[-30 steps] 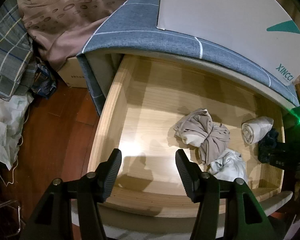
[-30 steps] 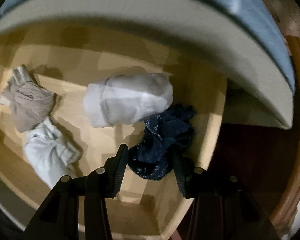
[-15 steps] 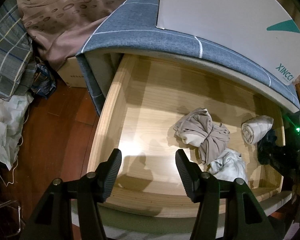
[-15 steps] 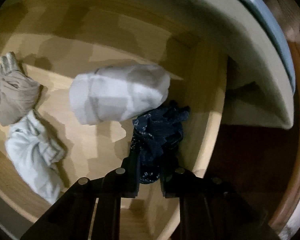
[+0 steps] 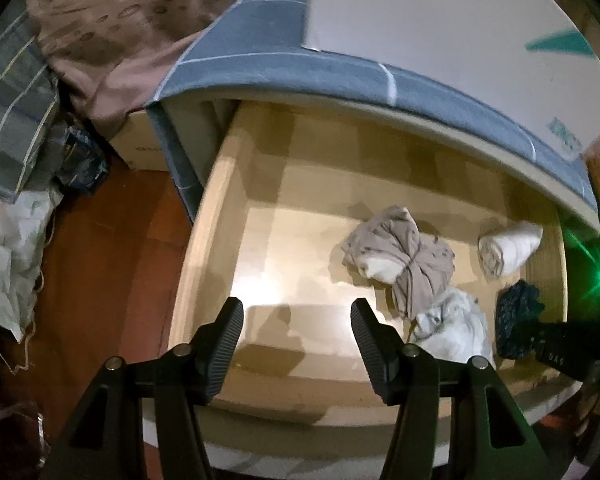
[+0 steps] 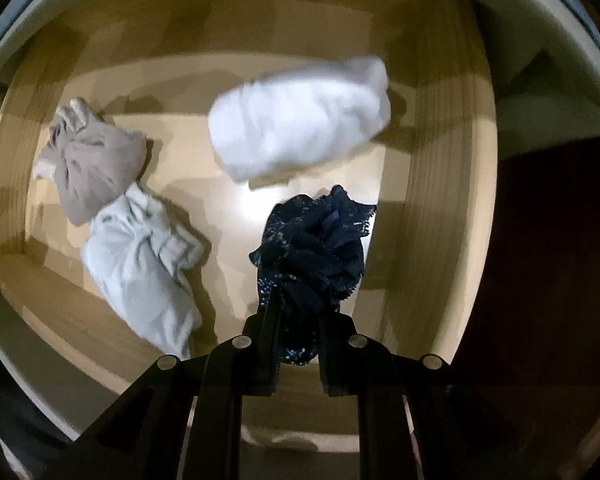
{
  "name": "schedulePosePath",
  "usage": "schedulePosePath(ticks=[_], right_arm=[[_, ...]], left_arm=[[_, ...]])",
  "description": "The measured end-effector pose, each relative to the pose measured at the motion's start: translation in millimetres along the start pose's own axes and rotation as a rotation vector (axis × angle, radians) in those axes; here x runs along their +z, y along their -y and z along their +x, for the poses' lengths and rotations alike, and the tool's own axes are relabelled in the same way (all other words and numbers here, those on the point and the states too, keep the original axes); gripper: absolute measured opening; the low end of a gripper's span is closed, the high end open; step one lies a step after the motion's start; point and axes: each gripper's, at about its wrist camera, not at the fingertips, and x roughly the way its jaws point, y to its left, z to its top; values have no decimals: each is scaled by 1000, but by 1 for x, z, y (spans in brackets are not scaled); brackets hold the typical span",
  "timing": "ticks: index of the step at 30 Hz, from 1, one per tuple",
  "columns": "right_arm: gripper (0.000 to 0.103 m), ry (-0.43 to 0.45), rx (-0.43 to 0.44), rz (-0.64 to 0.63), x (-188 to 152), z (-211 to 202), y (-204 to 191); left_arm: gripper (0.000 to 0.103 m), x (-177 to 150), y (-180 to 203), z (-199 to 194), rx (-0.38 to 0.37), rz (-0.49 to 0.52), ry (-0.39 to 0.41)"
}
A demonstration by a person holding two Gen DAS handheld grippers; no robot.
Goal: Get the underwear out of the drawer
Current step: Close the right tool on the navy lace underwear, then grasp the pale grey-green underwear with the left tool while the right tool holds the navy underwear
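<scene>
The wooden drawer [image 5: 204, 264] is standing pulled out from under the bed, so everything inside is lying within reach from above. Toward its right end a beige bundle [image 5: 404, 256], a pale bundle [image 6: 140, 264] and a white roll [image 6: 300, 120] are resting on the floor of it. The left gripper [image 5: 296, 320] is hovering over the bare left part, jaws spread, nothing between them, seemingly waiting. The right gripper [image 6: 298, 344] is pointing straight down, jaws pinching the dark lace underwear [image 6: 312, 248], bunched for lifting out.
</scene>
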Motion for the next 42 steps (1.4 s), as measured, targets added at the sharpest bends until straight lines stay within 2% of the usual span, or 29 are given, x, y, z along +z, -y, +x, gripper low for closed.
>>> schedulePosePath(ticks=[3, 8, 14, 17, 18, 23, 26, 33, 37, 42], right_arm=[[13, -10, 3, 3, -15, 3, 2], [13, -5, 17, 13, -31, 5, 8], [14, 11, 43, 13, -41, 6, 13], [14, 15, 54, 11, -37, 5, 21], [14, 14, 59, 11, -25, 6, 24], [14, 7, 84, 7, -19, 5, 37], [15, 6, 89, 3, -20, 4, 40], [15, 7, 89, 0, -19, -1, 49], [15, 4, 88, -2, -18, 2, 44], [17, 0, 90, -1, -17, 0, 37]], left_arm=[[57, -6, 14, -1, -20, 39, -28], [57, -18, 42, 11, -160, 20, -158], [57, -17, 78, 19, -213, 31, -214], [57, -13, 90, 33, -273, -26, -293], [57, -12, 94, 36, -283, -32, -305], [62, -10, 111, 54, -306, -48, -367], [66, -9, 119, 65, -282, -50, -389], [67, -8, 129, 94, -188, -48, -442], [69, -6, 127, 104, -178, -75, -477], [69, -5, 127, 108, -155, -27, -483]])
